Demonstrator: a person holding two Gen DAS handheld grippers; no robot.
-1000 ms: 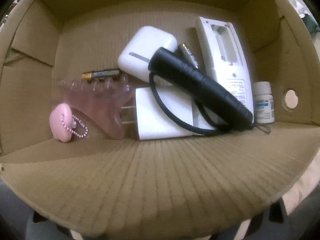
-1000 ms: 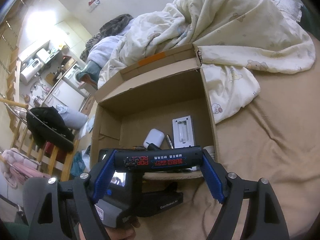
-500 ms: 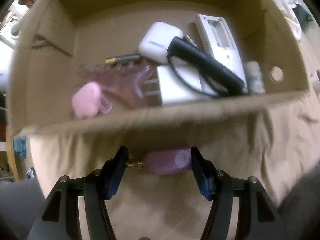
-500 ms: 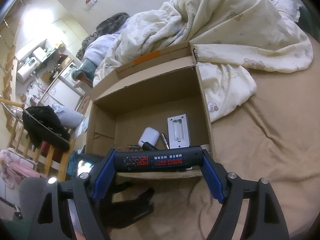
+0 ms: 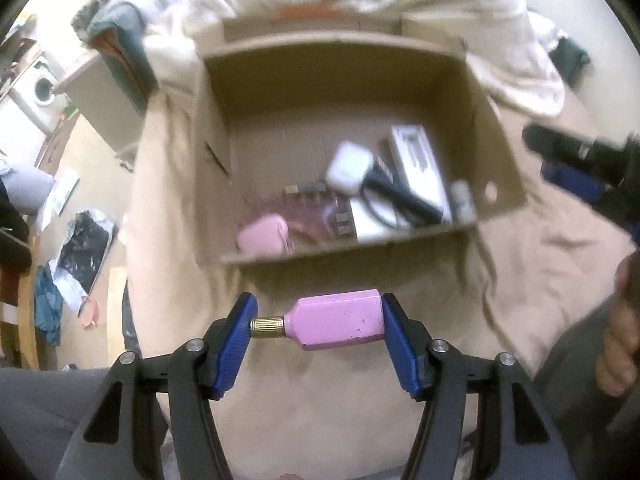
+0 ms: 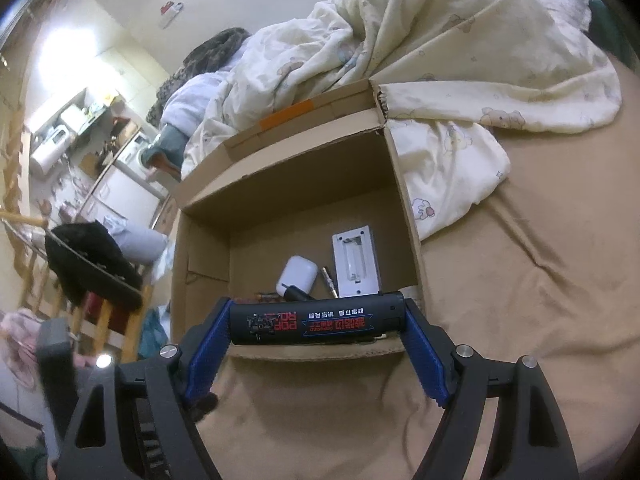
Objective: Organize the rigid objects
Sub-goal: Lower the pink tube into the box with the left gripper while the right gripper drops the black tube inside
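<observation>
1. Left gripper (image 5: 316,322) clamps a pink block with a brass knurled tip (image 5: 338,325) end to end between its blue pads, above the tan bedsheet (image 5: 520,300) on the near side of the cardboard box (image 5: 500,184); no writing shows on the block.
2. Right gripper (image 6: 316,322) clamps a black cylinder (image 6: 316,320) lengthwise, level, just near of the box's (image 6: 404,208) near wall. Its label carries red letters reading "POP" and rows of red and white Chinese characters, seen upside down and too small to read fully.
3. Inside the box, toward its near right part, lie a white earbud case (image 6: 297,276), a white remote with its battery bay open (image 6: 354,258), a black flashlight with a cord (image 5: 404,196), a white charger plug (image 5: 372,220), a small white bottle (image 5: 462,200), a pink translucent tool (image 5: 312,216) and a pink keychain charm (image 5: 264,236). Motion blur hides any print on these.
4. An orange tape strip (image 6: 286,114) marks the box's far flap.
5. A cream duvet printed with small bears (image 6: 460,48) is heaped at the far side, touching the box.
</observation>
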